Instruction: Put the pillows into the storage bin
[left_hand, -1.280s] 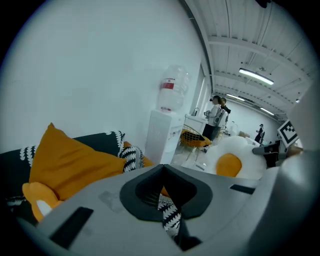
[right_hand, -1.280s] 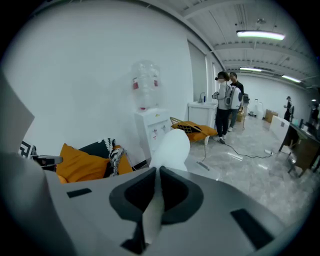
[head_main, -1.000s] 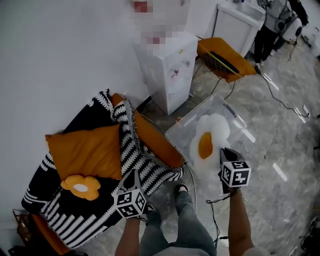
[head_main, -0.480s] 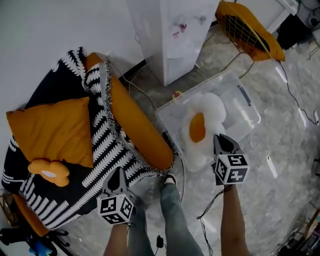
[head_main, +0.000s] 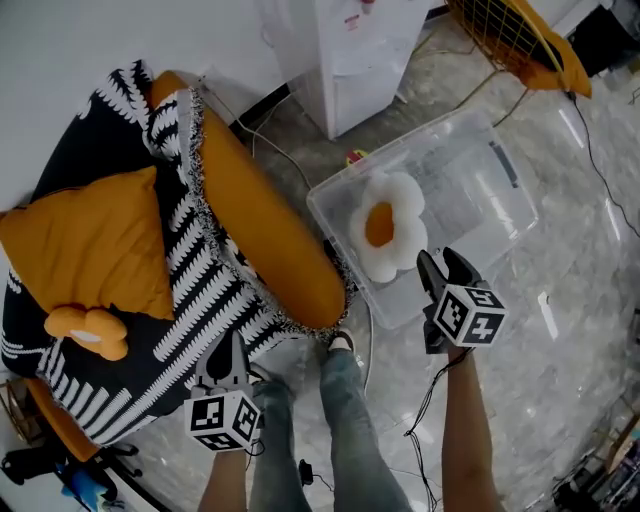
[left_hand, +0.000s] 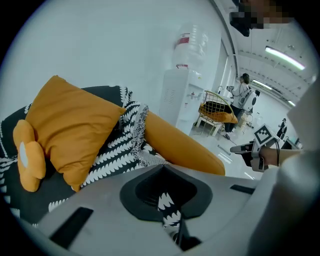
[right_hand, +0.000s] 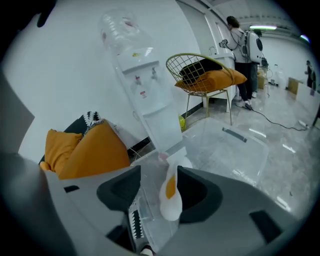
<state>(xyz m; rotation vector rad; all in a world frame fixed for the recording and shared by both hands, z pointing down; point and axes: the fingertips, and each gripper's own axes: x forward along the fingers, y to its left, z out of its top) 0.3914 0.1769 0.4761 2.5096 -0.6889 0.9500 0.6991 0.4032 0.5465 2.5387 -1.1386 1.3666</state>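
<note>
Right claw (head_main: 440, 262): jaws wide apart, empty, at the near edge of the clear plastic storage bin (head_main: 500, 215). White flower-shaped pillow with orange centre (head_main: 383, 238) lies inside the bin. Left claw (head_main: 232, 345): jaws closed, nothing held, near the black-and-white patterned blanket (head_main: 215, 290).

The person wears grey jeans (head_main: 352, 440) and a dark shoe (head_main: 341, 343). Beside the jeans, the black left tongs (head_main: 231, 347) and right tongs (head_main: 437, 259) each bear a black-and-white marker cube (head_main: 468, 315).

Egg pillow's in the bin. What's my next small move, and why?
Probably open the left gripper and reach toward the orange pillow: its jaws look shut and empty, that pillow lies on the sofa, while the egg pillow already sits in the bin, clear of the open right gripper.
</note>
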